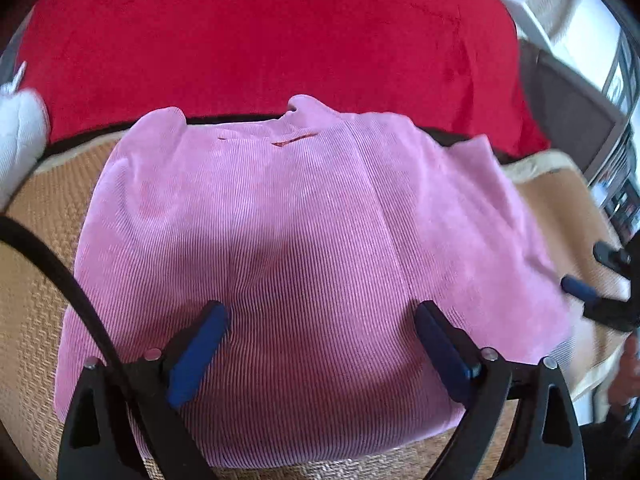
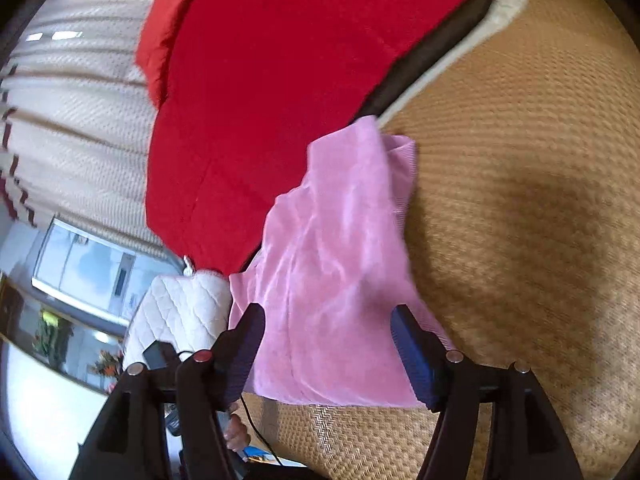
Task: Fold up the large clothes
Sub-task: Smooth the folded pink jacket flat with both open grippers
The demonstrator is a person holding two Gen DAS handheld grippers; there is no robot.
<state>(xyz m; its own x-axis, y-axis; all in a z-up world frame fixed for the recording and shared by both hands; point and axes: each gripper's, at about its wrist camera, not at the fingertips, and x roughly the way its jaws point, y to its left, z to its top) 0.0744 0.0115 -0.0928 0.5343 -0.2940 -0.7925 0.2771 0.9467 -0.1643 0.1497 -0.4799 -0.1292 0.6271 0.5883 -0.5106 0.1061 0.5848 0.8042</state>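
A pink ribbed garment [image 1: 288, 248] lies folded on a woven straw mat [image 1: 36, 288]; it also shows in the right wrist view [image 2: 332, 264]. My left gripper [image 1: 320, 328] is open just above the garment's near part, holding nothing. My right gripper [image 2: 328, 332] is open over the garment's side edge, also empty. The right gripper shows in the left wrist view at the far right [image 1: 600, 280], beside the garment's right edge.
A red blanket [image 1: 260, 40] lies behind the garment, with a red pillow [image 2: 164, 40]. A white quilted cushion [image 2: 180, 312] sits at the mat's left end. A black cable [image 1: 68, 292] crosses the left view. Curtains and furniture stand beyond the bed.
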